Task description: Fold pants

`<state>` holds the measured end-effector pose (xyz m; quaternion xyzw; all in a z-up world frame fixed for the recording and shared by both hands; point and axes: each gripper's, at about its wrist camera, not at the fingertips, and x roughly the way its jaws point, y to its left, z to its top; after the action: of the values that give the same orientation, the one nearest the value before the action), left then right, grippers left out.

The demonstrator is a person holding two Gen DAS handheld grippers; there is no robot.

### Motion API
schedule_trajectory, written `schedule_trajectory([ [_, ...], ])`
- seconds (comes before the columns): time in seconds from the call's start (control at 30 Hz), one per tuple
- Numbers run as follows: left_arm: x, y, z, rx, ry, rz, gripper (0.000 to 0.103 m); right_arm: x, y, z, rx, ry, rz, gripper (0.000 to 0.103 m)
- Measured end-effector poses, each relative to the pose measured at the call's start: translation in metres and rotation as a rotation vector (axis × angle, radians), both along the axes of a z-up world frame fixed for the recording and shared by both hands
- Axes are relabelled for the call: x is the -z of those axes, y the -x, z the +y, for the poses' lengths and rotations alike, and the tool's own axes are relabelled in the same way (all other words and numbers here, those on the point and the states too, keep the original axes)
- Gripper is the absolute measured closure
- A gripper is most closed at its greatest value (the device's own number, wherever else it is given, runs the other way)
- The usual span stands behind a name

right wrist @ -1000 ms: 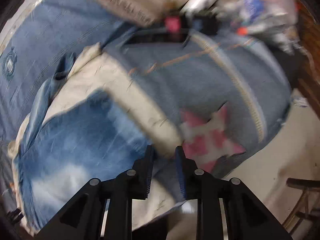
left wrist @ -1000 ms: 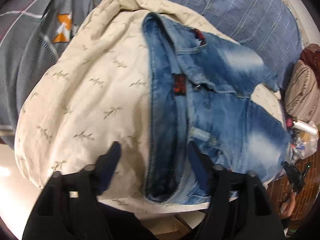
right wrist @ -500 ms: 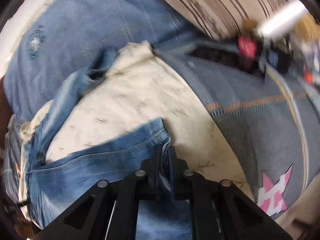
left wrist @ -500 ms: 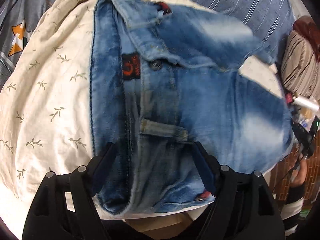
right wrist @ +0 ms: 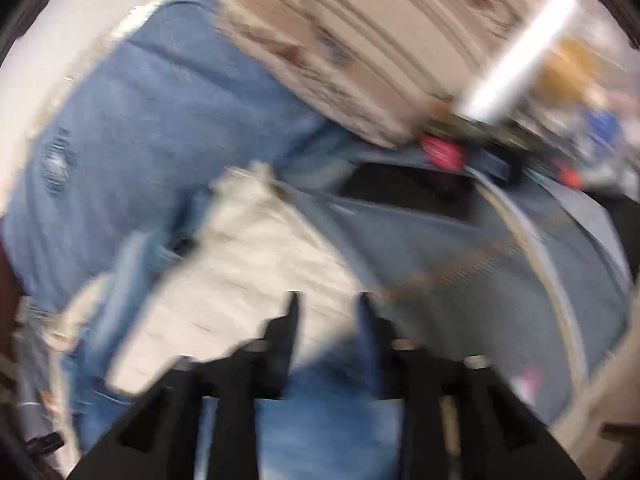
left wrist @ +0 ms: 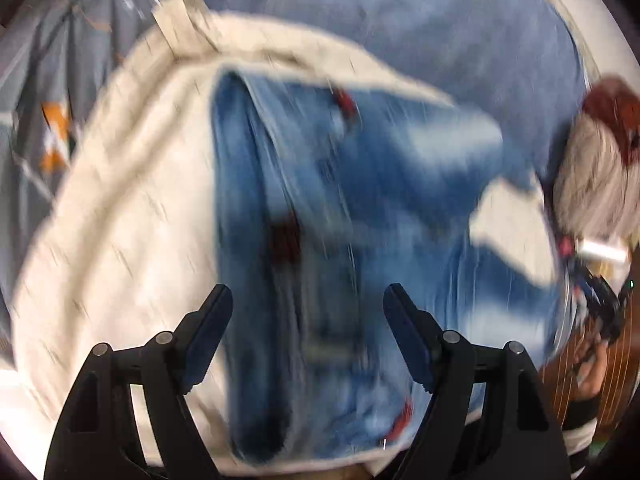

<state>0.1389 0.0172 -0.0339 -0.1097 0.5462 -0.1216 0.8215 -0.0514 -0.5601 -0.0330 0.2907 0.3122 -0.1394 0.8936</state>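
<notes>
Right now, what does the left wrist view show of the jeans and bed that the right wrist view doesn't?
Left wrist only: the jeans' waistband end with its dark red label, the left gripper open above it, an orange motif on the grey bedding.

Right wrist only: the right gripper, its fingers having just been opening, nothing pinched between them; a black slab on the grey cover.

Both: blurred jeans on the cream leaf-print cloth, the blue blanket, the striped pillow.

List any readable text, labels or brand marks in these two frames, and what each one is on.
None can be read; both views are motion-blurred.
Dark red label inside the jeans waistband: a patch, lettering smeared.
Round emblem on the blue bedsheet: a pale mark, no letters legible.
Pink tag among the clutter by the striped pillow: too blurred.
</notes>
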Motion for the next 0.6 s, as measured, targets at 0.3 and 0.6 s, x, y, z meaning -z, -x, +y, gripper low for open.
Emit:
schedule_trajectory([
  [0.3, 0.049, -0.11, 0.028, -0.238, 0.246, 0.22, 0.023, 0.016, -0.22, 0.035, -0.152, -0.271, 0.023, 0.034],
  [0.6, 0.024, -0.117, -0.005, -0.146, 0.347, 0.186, 0.099, -0.072, -0.225, 0.051, -0.284, -0.1, -0.344, 0.1],
])
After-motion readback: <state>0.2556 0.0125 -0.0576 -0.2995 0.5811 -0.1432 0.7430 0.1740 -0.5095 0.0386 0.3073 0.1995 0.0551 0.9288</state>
